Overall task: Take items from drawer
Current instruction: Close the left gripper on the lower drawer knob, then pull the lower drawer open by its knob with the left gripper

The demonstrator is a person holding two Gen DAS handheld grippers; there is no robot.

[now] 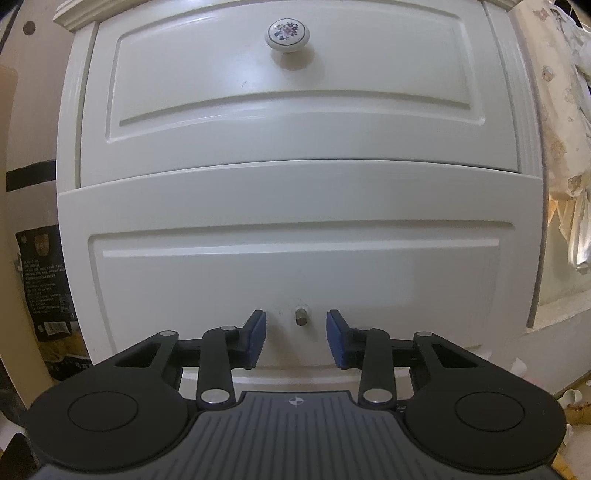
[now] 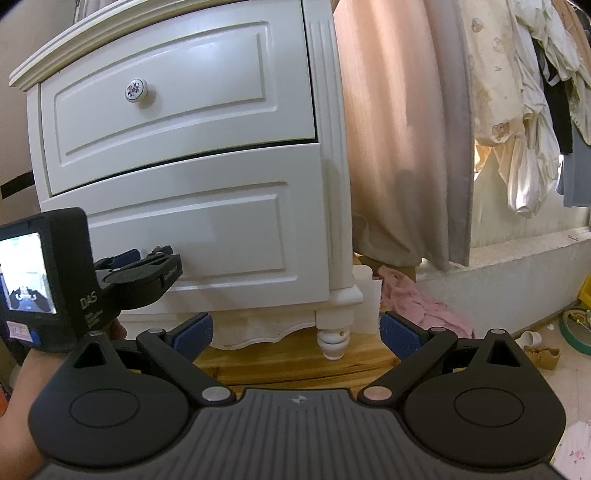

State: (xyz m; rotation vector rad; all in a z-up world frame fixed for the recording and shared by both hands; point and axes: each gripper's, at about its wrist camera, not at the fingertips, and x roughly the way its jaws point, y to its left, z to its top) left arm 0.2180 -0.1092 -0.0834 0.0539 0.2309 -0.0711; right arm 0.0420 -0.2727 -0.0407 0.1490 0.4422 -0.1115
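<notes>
A white nightstand has two drawers. The upper drawer (image 1: 295,99) has a round floral knob (image 1: 287,35) and looks shut. The lower drawer (image 1: 295,266) stands slightly proud of the frame; its contents are hidden. It bears only a small metal stub (image 1: 301,316) where a knob would sit. My left gripper (image 1: 296,338) is open, its blue pads (image 1: 258,338) on either side of the stub, apart from it. The right wrist view shows the left gripper (image 2: 144,258) at the lower drawer (image 2: 207,225). My right gripper (image 2: 295,334) is open and empty, held back near the nightstand's front right leg (image 2: 334,332).
A beige curtain (image 2: 402,129) hangs right of the nightstand, with hanging clothes (image 2: 524,110) beyond it. A pink cloth (image 2: 421,302) lies on the floor by a low white ledge (image 2: 517,266). A dark printed bag (image 1: 48,291) stands left of the nightstand. The nightstand rests on a wooden board (image 2: 295,365).
</notes>
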